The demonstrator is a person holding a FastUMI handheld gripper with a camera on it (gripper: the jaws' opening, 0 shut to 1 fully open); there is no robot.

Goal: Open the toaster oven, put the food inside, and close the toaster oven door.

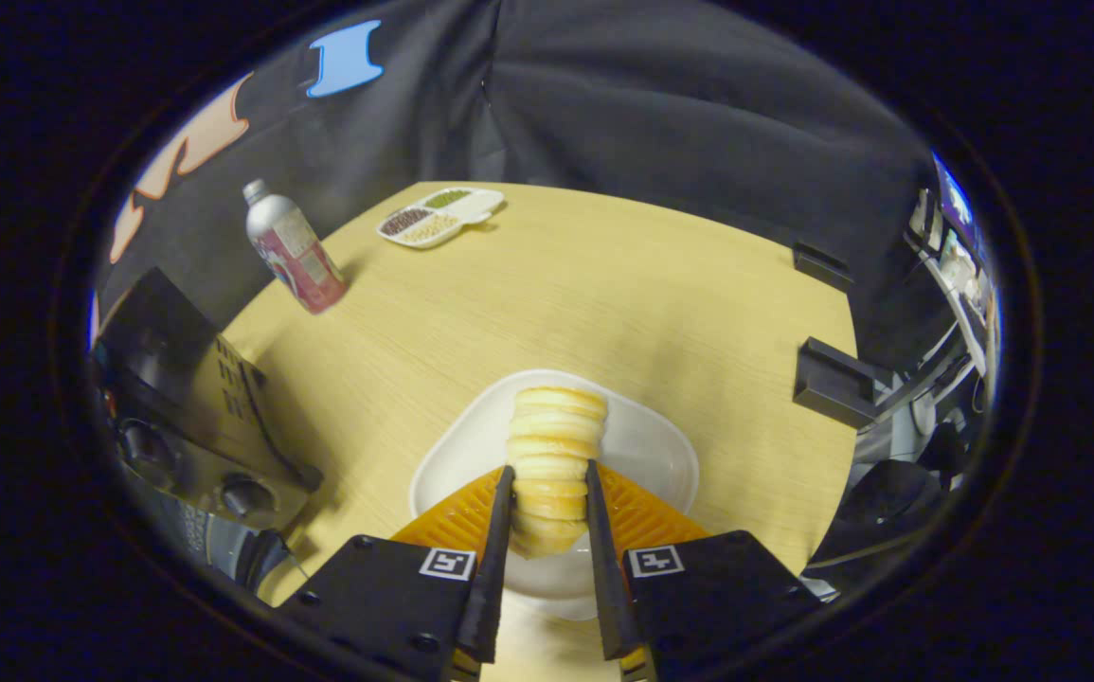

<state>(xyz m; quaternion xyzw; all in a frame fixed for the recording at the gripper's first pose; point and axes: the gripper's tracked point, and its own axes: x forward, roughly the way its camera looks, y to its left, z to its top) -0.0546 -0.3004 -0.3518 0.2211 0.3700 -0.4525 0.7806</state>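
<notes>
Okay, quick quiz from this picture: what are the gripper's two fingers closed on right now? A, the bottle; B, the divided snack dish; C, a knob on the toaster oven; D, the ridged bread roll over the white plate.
D: the gripper has both fingers pressed against the sides of the bread roll above the white plate, while the bottle, the toaster oven and the snack dish sit well beyond them.

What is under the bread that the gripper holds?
Under the ridged bread is a white plate on the wooden table. The gripper is shut on the bread, both fingers pressing its sides. The bread covers the plate's middle, so contact cannot be seen.
</notes>
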